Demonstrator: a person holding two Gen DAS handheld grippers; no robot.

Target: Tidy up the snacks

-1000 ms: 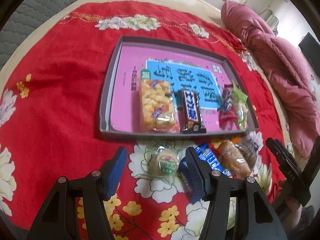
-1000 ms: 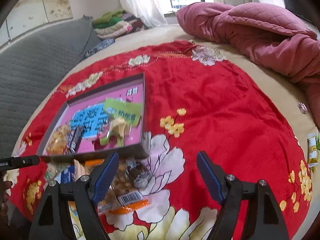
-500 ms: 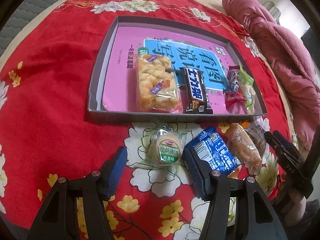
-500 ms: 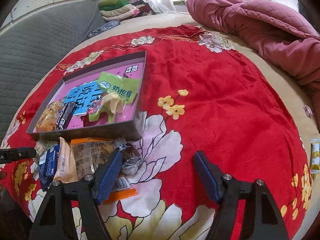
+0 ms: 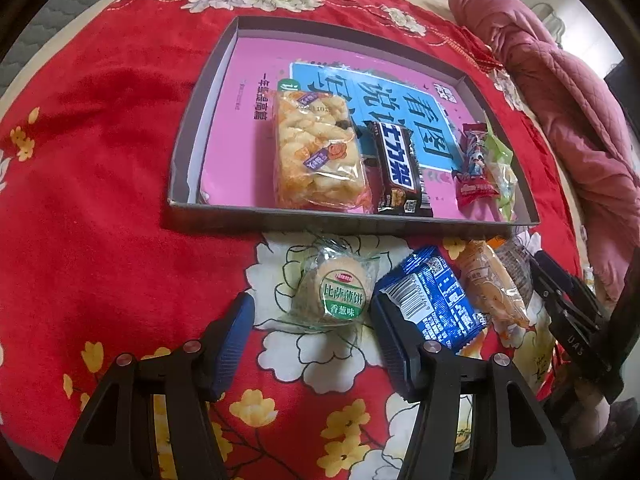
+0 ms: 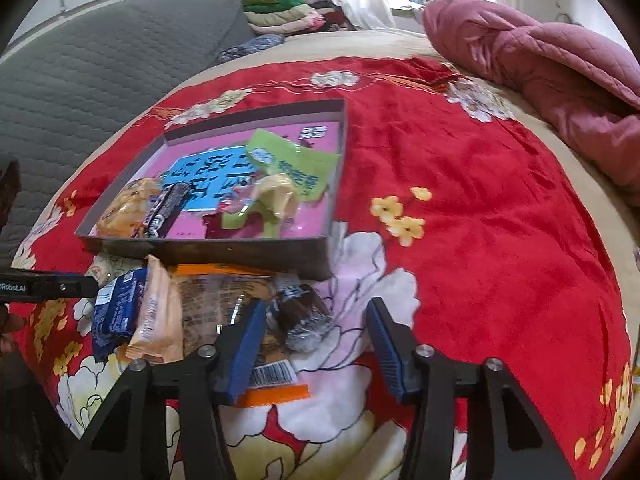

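Round cracker pack (image 5: 338, 294) lower centre on red floral bedspread (image 5: 100, 200), just below tray (image 5: 184, 148). Light, crinkly, brittle inside; best pinched across its width. Left gripper (image 5: 312, 344) jaws apart, straddling it, untouched. Right gripper (image 6: 316, 344) jaws closing around dark wrapped snack (image 6: 304, 316), not gripping. Bed, pink quilt (image 6: 560, 64) upper right.

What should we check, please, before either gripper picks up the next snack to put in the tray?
1. Round cracker pack lies between the left gripper fingers, not yet gripped: ok.
2. Blue biscuit pack presses against the left gripper's right finger: not ok.
3. Right gripper jaws closing around the small dark-wrapped snack: ok.
4. Orange-edged packet lies under the right gripper's left finger: not ok.
5. Tray has bare floor at its left: ok.
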